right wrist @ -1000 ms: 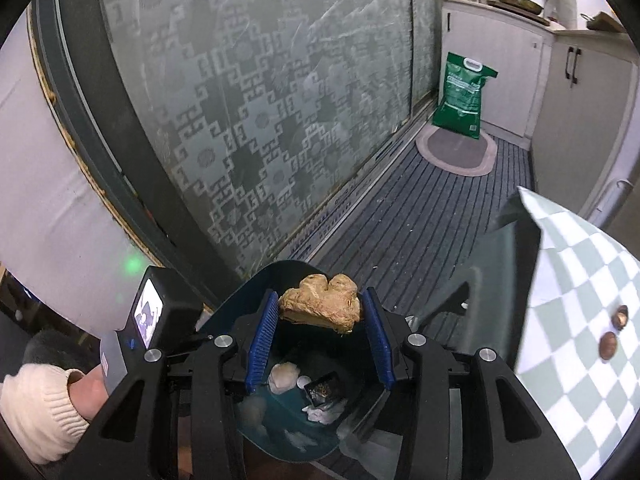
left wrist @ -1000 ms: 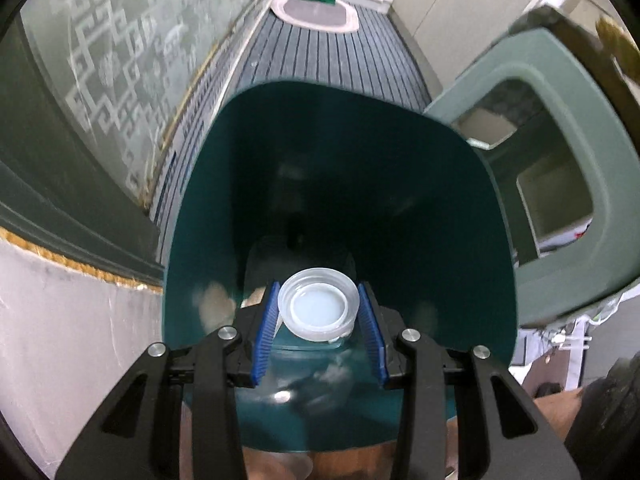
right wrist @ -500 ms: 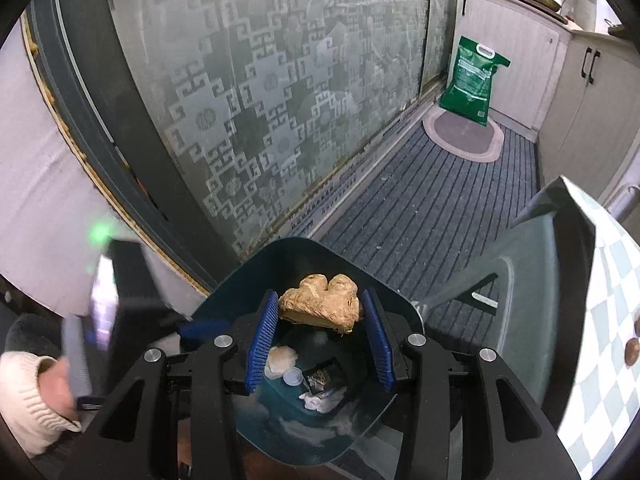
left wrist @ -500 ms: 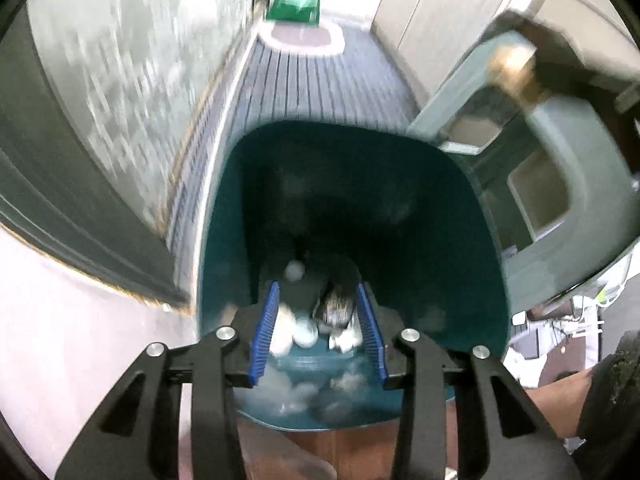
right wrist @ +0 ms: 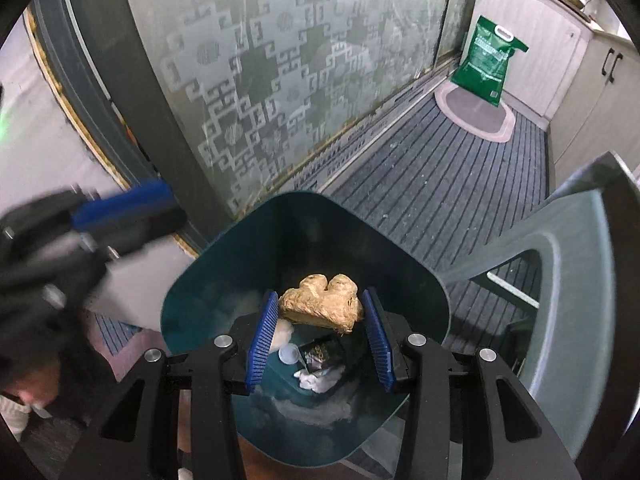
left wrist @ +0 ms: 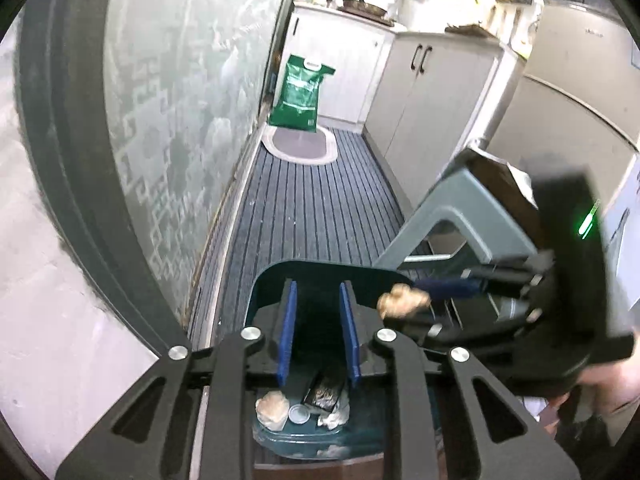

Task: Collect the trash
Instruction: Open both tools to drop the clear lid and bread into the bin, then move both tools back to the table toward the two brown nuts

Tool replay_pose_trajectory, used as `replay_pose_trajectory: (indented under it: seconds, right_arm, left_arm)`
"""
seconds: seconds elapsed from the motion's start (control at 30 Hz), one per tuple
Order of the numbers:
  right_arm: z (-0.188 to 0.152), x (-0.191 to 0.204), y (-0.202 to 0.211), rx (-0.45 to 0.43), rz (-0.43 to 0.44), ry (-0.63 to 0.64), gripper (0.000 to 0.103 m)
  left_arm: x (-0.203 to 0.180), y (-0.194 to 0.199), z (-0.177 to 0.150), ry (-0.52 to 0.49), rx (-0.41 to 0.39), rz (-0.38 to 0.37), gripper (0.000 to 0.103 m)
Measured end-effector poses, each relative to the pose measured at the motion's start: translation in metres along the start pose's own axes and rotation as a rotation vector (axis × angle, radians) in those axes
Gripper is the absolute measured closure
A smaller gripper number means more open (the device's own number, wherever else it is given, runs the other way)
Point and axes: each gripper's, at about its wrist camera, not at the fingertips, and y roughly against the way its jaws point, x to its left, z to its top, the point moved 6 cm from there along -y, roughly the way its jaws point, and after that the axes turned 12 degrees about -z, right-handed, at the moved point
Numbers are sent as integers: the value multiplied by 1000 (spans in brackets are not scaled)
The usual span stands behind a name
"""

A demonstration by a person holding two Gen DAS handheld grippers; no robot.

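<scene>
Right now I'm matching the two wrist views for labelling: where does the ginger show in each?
Left wrist: the ginger is right of centre, blurred, at the bin rim, in the right gripper.
Right wrist: the ginger is at centre, between the blue pads, over the bin.
Shared landmark: the green bag by the far cabinets.

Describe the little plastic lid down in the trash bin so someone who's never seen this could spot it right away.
Find the dark teal bin standing on the striped floor beside the patterned glass door. At its bottom lies a small pile of trash, below the ginger root held in the right hand-held gripper. The lid is the only round, translucent white piece, next to a dark foil wrapper and crumpled white paper.
</scene>
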Motion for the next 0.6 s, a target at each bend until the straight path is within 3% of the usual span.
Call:
replay_pose_trajectory:
  seconds: [0.13, 0.43, 0.6]
  right_arm:
    - [-12, 9, -16, 50, 3, 30, 59]
    - [-47, 30, -52, 181, -3, 115, 59]
    - [-54, 32, -55, 192, -9, 131, 59]
  left_arm:
    - [-5, 7, 7, 11, -32, -18, 90]
    - [-27, 23, 32, 0, -115, -93, 92]
    - [-40, 23, 40, -19, -133, -105, 92]
